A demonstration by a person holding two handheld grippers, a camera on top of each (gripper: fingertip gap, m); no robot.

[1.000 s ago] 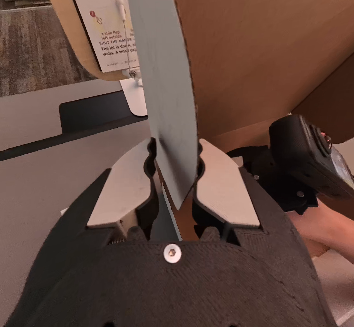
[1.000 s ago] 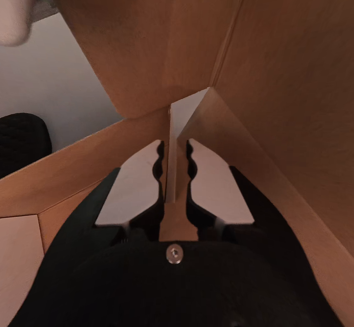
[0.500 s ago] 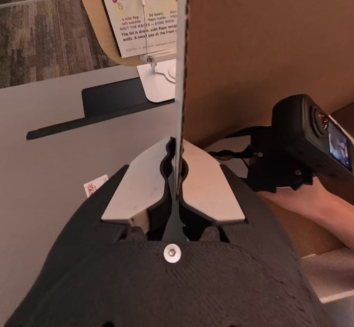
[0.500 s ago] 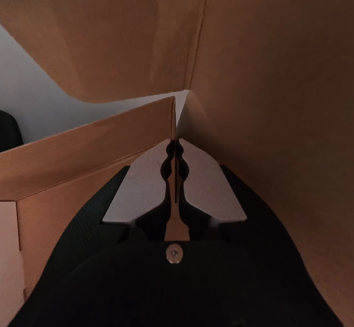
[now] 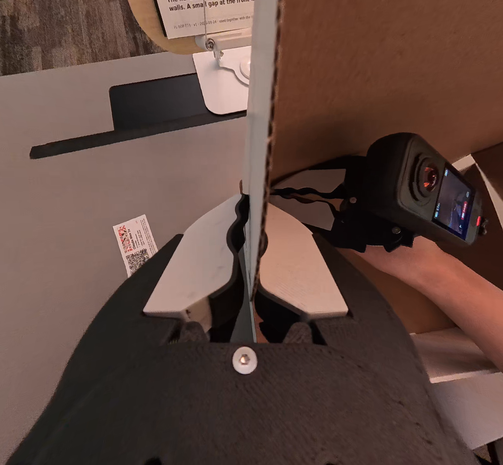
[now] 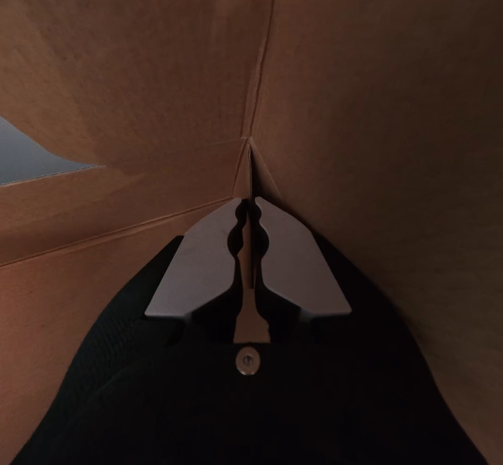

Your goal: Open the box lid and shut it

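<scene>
A cardboard box lid (image 5: pixel 381 57), brown inside and pale grey outside, stands raised and fills the right half of the left wrist view. My left gripper (image 5: pixel 255 207) is shut on the lid's front flap (image 5: pixel 262 125), seen edge-on between the fingers. My right gripper (image 6: pixel 249 201) is shut on a thin cardboard flap edge (image 6: pixel 251 256) in the inner corner, under the lid (image 6: pixel 381 98) and beside the box wall (image 6: pixel 109 207). The right gripper with its camera (image 5: pixel 424 190) and the hand holding it show at the right of the left wrist view.
The box stands on a grey table (image 5: pixel 68 193). A printed instruction sheet on a stand (image 5: pixel 212 3) is behind the lid, with a white base (image 5: pixel 223 84) and a black slot (image 5: pixel 152 109). A small printed card (image 5: pixel 134 242) lies left of my left gripper.
Both grippers have closed from open onto the cardboard flaps. The lid has come lower over the box, narrowing the gap of table seen in the right wrist view.
</scene>
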